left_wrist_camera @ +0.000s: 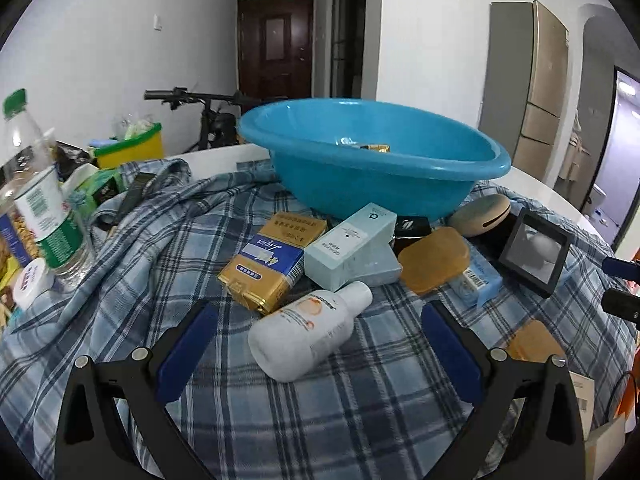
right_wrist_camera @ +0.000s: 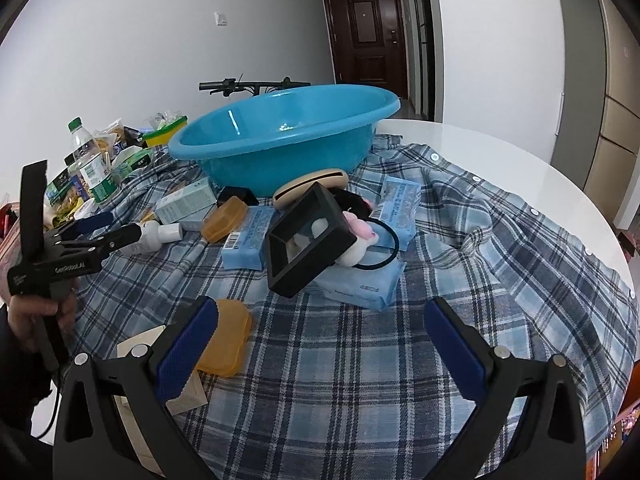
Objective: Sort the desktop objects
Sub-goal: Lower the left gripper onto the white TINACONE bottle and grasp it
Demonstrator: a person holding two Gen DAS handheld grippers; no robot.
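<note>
Left tool point(left_wrist_camera: 316, 344) with fingers spread, set low over the plaid cloth point(left_wrist_camera: 360, 420), the white bottle point(left_wrist_camera: 308, 330) lying between them but not gripped. Right tool point(right_wrist_camera: 320, 344) likewise spread and empty, above bare cloth short of the black frame point(right_wrist_camera: 310, 240).

The bottle lies on its side on the worktop, near the front of the pile before the blue basin point(left_wrist_camera: 376, 156). Its long axis runs diagonally: cap point(left_wrist_camera: 360, 291) toward the basin and right, base toward the camera and left. The cap end touches the pale box point(left_wrist_camera: 350, 246); the gold pack point(left_wrist_camera: 272, 258) lies just beside it.

The step in hand appears to be grasping the bottle. Best practice would be to turn the left tool so the fingers close across the body, mid-length, since a round, smooth body may roll or slip. Lift clear of the box before carrying to the basin.
</note>
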